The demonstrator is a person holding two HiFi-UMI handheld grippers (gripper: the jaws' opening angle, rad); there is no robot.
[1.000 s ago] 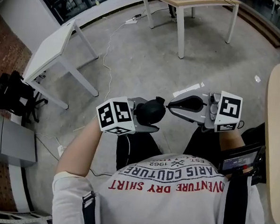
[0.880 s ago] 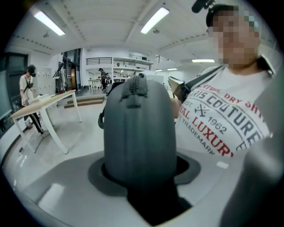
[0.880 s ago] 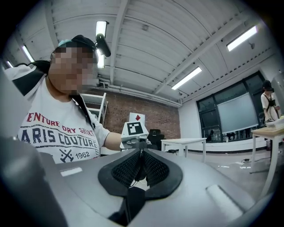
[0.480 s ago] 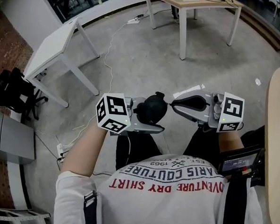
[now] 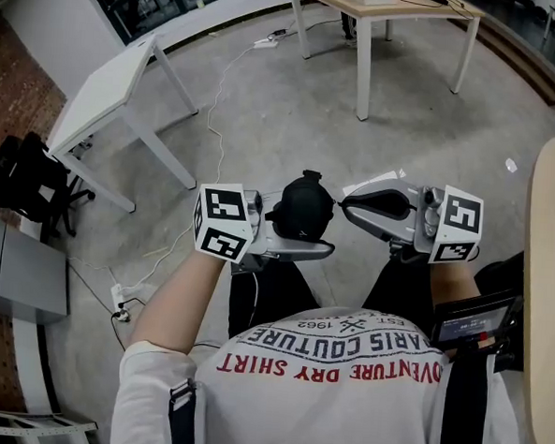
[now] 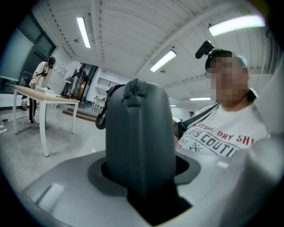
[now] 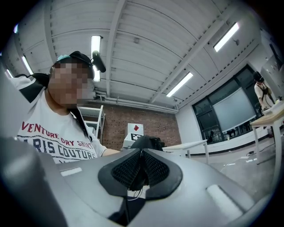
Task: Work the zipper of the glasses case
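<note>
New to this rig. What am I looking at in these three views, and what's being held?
No robot: a person holds a two-finger gripper in each hand; the marker cubes are part of them. The head view looks down from the person's head; the other two views come from cameras riding on each gripper, looking along its fingers. The left gripper clamps a dark glasses case in mid-air over the floor, on no table. The right gripper is closed at the case's end, apparently on the zipper pull.
</note>
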